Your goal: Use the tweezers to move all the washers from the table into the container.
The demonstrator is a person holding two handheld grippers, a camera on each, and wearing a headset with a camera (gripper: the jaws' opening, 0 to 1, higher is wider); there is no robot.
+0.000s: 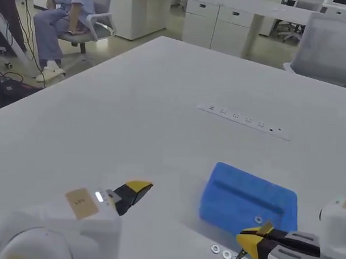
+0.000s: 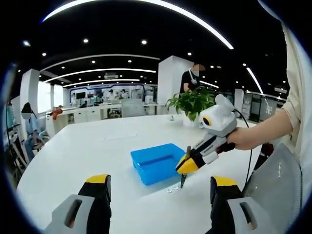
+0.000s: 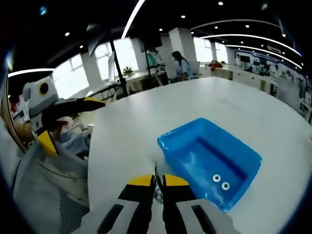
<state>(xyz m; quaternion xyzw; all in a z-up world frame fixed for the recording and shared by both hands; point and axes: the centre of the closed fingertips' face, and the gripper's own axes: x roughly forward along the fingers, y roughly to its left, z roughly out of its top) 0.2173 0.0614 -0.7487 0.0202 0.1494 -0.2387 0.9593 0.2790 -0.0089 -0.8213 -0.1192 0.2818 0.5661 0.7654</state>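
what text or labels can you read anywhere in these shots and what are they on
No text can be read in any view.
Tan tag on the left tongs: reddish marks, too blurred to read.
Power strip on the table: small dark marks, too small to read.
Blue container: no print visible.

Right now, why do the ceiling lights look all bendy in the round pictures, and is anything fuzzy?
Left gripper view: the fisheye lens bends the ceiling light strips into arcs. Right gripper view: same bending, and the blue container shines along its rim. Head view: lines stay straight, light is even, shadows on the table are faint.
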